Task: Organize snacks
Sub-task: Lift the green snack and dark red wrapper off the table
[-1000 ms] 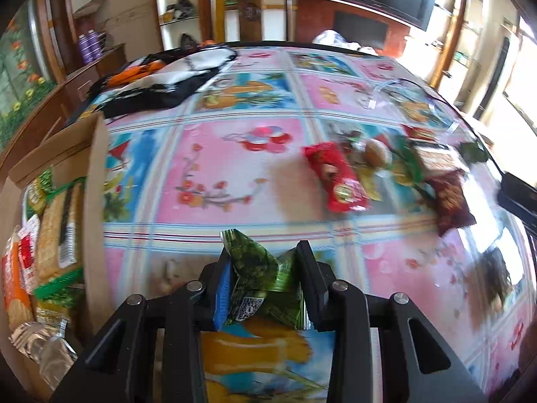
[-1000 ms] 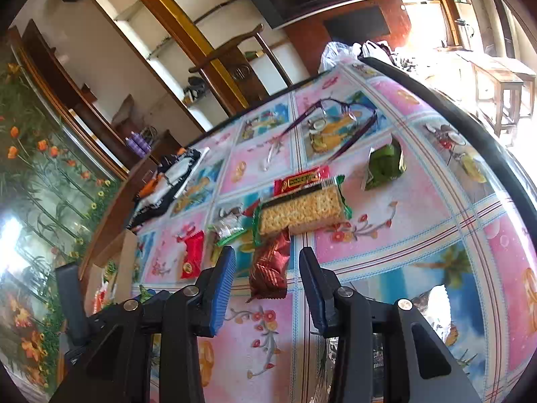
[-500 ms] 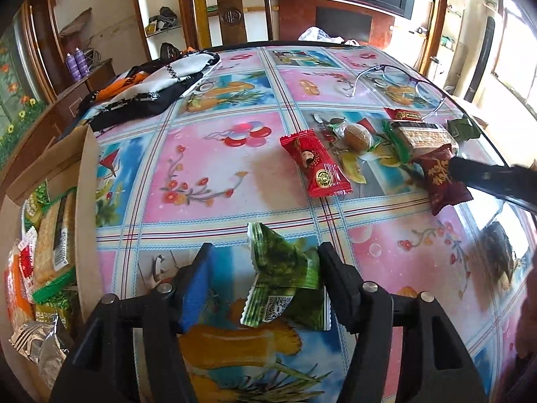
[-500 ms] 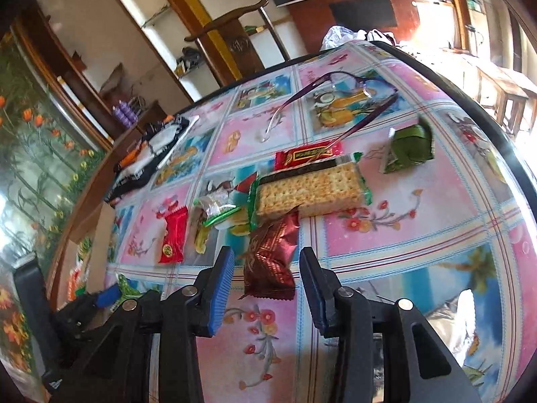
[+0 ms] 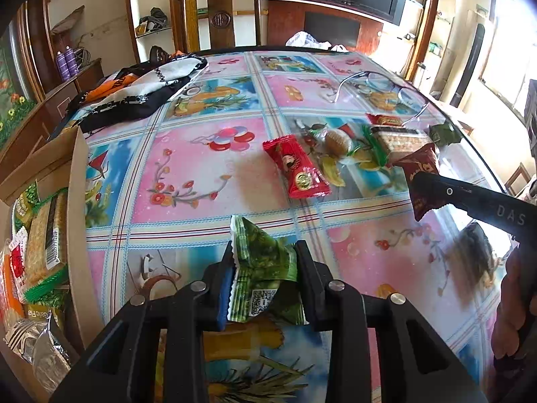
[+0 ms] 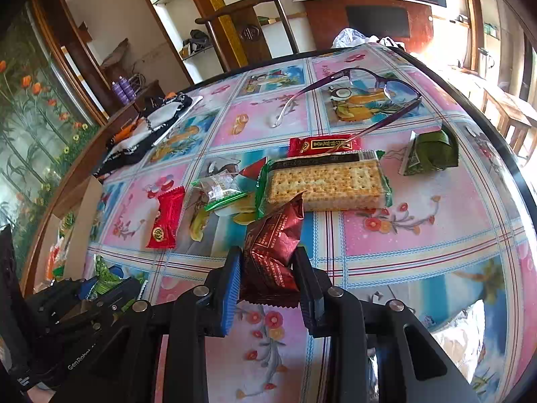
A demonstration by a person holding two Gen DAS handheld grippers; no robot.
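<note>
Tablecloth (image 5: 201,174) with fruit and flower squares covers the round table.

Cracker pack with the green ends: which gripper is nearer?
Right. The right gripper holds a dark red packet just before the cracker pack; the left gripper sits farther back.

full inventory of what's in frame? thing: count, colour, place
green foil snack packet: 1, green, in left gripper jaws
dark red foil snack packet: 1, maroon, in right gripper jaws
clear-wrapped cracker pack: 1, tan with green ends, table middle
bright red snack packets: 2, red, table
green folded packet: 1, green, right of crackers
clear-wrapped pastry: 1, left of crackers
purple-framed glasses: 1, far side
cardboard box: 1, brown, left edge, holding snacks
left gripper: black, shut
right gripper: black, shut
</note>
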